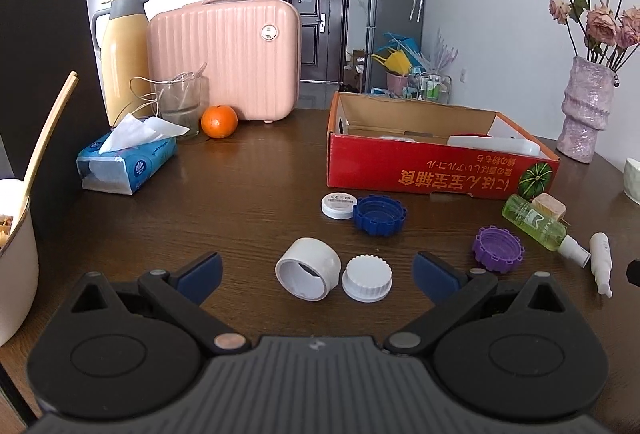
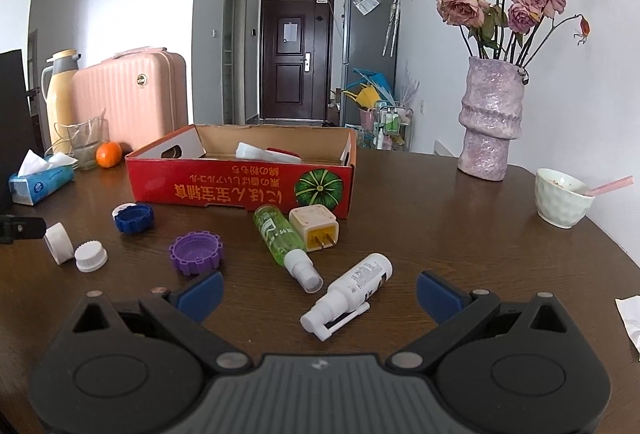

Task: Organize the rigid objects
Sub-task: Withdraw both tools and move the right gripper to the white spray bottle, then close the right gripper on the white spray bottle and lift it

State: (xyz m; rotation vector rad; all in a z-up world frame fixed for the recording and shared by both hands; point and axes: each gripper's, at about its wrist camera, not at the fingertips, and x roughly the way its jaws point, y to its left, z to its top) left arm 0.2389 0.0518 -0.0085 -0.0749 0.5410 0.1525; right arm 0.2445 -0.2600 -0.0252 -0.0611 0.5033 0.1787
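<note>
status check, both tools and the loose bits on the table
Left tool open over white ribbed cap. Right tool open over white spray bottle. Red cardboard box ahead, path clear.

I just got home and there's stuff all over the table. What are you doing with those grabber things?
Tidying up. Someone holds two grabbers, both open and holding nothing. The left gripper faces a white ring and a white ribbed cap. The right gripper faces a white spray bottle lying on its side. Blue and purple caps, a green bottle and a plug still lie on the table. The red box already holds a few things.
</note>
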